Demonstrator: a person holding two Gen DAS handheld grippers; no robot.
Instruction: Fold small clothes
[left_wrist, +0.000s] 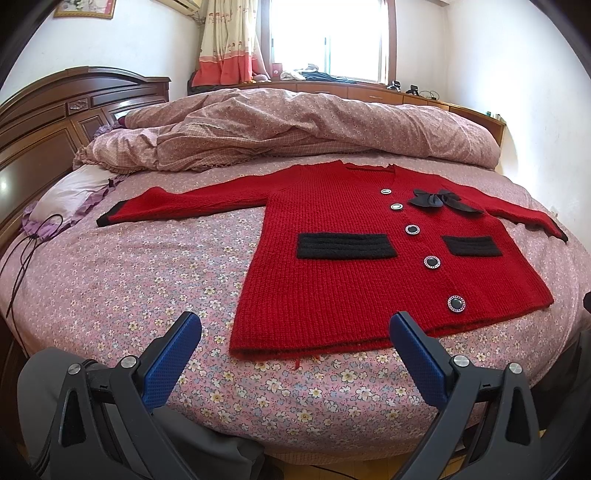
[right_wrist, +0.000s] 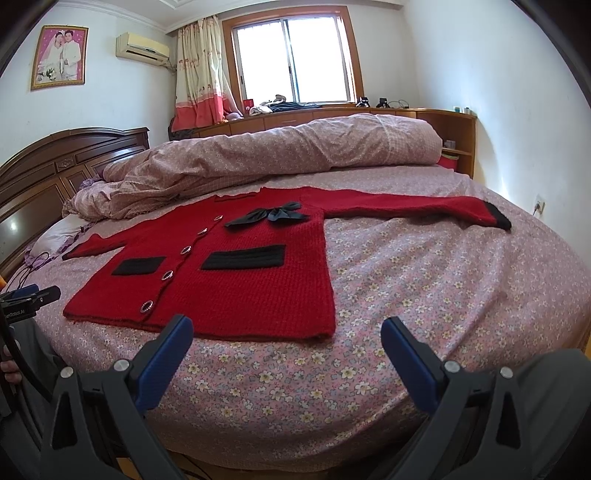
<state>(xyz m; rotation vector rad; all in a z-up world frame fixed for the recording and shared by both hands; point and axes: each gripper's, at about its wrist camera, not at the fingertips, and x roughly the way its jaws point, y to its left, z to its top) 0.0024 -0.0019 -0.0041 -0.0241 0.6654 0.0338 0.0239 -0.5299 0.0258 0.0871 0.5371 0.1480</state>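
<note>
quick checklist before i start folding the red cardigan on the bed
1. Red cardigan lies flat, front up, buttoned: ok.
2. Both sleeves spread out to the sides, left sleeve, right sleeve: ok.
3. Left gripper jaws open, holding nothing: ok.
4. Right gripper jaws open, holding nothing: ok.
5. Black bow lying flat on the chest, not caught in a fold line: cannot tell.
6. Rolled quilt apart from the collar: cannot tell, it sits very close.
</note>
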